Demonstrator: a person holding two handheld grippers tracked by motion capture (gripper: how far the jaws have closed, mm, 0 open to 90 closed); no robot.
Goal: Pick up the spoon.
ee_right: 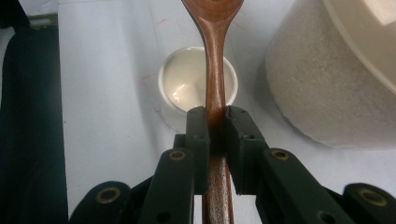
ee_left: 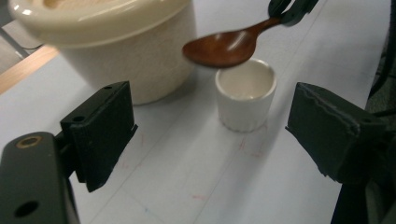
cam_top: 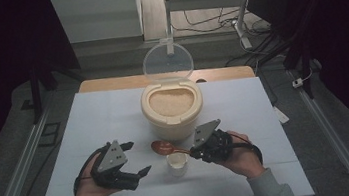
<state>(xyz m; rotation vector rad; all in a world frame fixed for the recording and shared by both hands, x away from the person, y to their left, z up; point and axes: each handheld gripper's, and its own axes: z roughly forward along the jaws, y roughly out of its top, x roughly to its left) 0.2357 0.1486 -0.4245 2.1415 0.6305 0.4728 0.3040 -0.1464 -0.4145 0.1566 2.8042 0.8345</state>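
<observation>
Right gripper (cam_top: 195,151) first: its jaws are clamped tight on the handle of the wooden spoon (cam_top: 164,147), pads pressed flat against both sides of it. The right gripper view looks straight down that handle (ee_right: 215,88), running up between the two black jaws and passing over the cup (ee_right: 187,84), with the bowl end at the top edge. From the high view, the spoon reaches leftward from the gripper, its bowl hanging above the table (cam_top: 104,116) between the tub and the cup (cam_top: 177,163).

From the left gripper view the spoon's bowl (ee_left: 220,46) looks empty and sits just above the cup's rim, on the tub side. The cup (ee_left: 245,93) is small, white and upright, with nothing visible in it. It stands just in front of the big cream tub (cam_top: 172,109), whose clear lid (cam_top: 167,61) is flipped up at the back, pale grain (cam_top: 170,100) showing inside.

Now the left gripper (cam_top: 130,160): jaws spread wide, nothing between them, touching nothing. It sits off to the left of the cup, apart from it, held in the person's left hand (cam_top: 89,193). In its own view the two black pads (ee_left: 103,130) frame bare table, the cup a little way ahead between them, the tub (ee_left: 126,51) behind on the left.
</observation>
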